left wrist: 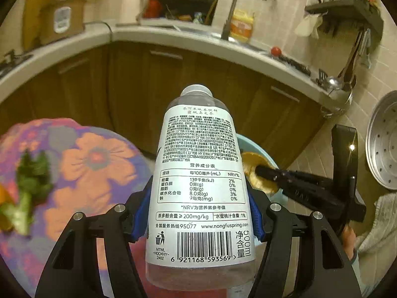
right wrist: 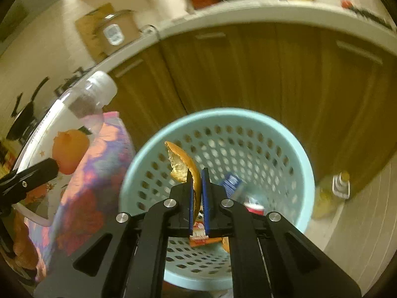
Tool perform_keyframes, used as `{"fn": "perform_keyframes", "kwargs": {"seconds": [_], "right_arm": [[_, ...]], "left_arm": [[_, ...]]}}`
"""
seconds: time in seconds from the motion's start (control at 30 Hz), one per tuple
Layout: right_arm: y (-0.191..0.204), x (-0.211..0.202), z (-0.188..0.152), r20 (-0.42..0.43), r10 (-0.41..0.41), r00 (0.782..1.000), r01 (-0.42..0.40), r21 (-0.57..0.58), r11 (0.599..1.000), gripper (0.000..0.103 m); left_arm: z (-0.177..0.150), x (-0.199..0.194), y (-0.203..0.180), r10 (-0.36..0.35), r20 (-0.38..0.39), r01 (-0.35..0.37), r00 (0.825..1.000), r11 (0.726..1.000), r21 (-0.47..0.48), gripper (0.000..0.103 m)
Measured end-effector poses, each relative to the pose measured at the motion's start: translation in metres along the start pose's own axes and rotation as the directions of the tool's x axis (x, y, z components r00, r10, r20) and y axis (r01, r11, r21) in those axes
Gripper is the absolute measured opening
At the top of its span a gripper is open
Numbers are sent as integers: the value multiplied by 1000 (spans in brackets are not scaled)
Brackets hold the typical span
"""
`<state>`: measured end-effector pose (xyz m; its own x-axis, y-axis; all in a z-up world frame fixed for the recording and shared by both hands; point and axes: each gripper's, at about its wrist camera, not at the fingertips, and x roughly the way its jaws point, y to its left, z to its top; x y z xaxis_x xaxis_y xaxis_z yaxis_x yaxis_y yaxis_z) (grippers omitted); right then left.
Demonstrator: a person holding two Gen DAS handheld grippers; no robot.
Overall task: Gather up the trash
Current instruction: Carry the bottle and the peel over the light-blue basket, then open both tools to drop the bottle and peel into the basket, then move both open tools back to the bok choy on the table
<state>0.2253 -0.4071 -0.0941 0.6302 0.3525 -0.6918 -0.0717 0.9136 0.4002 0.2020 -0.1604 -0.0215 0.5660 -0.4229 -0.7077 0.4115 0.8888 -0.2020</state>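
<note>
My left gripper (left wrist: 198, 213) is shut on a clear plastic bottle (left wrist: 198, 173) with a white printed label, held neck-forward above the table's edge; the bottle also shows at the left of the right wrist view (right wrist: 91, 99). My right gripper (right wrist: 198, 173) is shut on an orange peel (right wrist: 182, 160) and holds it over the light blue perforated basket (right wrist: 285, 149). The right gripper and the orange peel (left wrist: 258, 173) also show in the left wrist view, above the basket rim (left wrist: 248, 140). Wrappers and a small carton (right wrist: 232, 181) lie in the basket.
A table with a floral cloth (left wrist: 86, 164) holds vegetable scraps (left wrist: 29, 181) at left. Brown cabinets (left wrist: 148, 94) under a curved white counter (left wrist: 173, 34) with a sink stand ahead. A yellow bottle (right wrist: 330, 193) stands on the floor right of the basket.
</note>
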Motion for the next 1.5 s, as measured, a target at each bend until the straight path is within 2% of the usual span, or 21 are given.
{"fn": "perform_keyframes", "kwargs": {"seconds": [0.07, 0.17, 0.3, 0.33, 0.37, 0.43, 0.53, 0.77, 1.03, 1.1, 1.13, 1.17, 1.23, 1.4, 1.5], "right_arm": [[-8, 9, -2, -36, 3, 999, -2, 22, 1000, 4], [-13, 19, -5, -69, -36, 997, 38, 29, 999, 5], [-24, 28, -9, -124, -7, 992, 15, 68, 998, 6], [-25, 30, -10, -136, -2, 991, 12, 72, 997, 8], [-26, 32, -12, -151, 1, 989, 10, 72, 997, 15], [-26, 32, -15, -152, 13, 988, -3, 65, 998, 24], [-19, 24, -19, -135, 7, 991, -3, 32, 999, 25], [4, 1, -13, -74, 11, 997, -13, -25, 1000, 27], [60, -27, 1, 17, 48, 999, -46, -133, 990, 27], [79, -32, 4, 28, 70, 997, -64, -174, 983, 30], [86, -34, 6, 31, 77, 997, -70, -189, 980, 35], [99, -36, 7, 38, 85, 996, -76, -210, 975, 45], [126, -40, 10, 56, 115, 992, -97, -254, 962, 52], [186, -36, 13, 40, 188, 981, -165, -323, 932, 52], [222, -27, 11, 20, 214, 977, -193, -351, 916, 52]], "left_arm": [[1, 18, -4, -7, -23, 7, 1000, 1000, -5, 62], [1, 38, -8, -13, -44, 12, 999, 1000, -29, 63], [-3, 52, -15, -39, -53, 37, 998, 998, -42, 63], [-2, 55, -16, -42, -56, 40, 998, 998, -43, 64], [-1, 56, -16, -53, -60, 50, 997, 998, -48, 66], [0, 54, -13, -75, -59, 71, 995, 995, -67, 69], [1, 43, -11, -88, -40, 85, 995, 994, -65, 69], [1, -1, -10, -77, 39, 78, 996, 996, -40, 69], [1, -63, 3, 11, 147, -11, 989, 1000, -7, 69], [1, -82, 13, 27, 177, -24, 984, 1000, -17, 70], [1, -92, 19, 38, 191, -34, 981, 999, -25, 71], [1, -103, 27, 52, 206, -46, 977, 998, -34, 72], [0, -122, 41, 81, 230, -70, 970, 996, -55, 73], [-6, -168, 88, 164, 281, -131, 946, 983, -131, 76], [-15, -191, 124, 221, 292, -167, 931, 966, -199, 76]]}}
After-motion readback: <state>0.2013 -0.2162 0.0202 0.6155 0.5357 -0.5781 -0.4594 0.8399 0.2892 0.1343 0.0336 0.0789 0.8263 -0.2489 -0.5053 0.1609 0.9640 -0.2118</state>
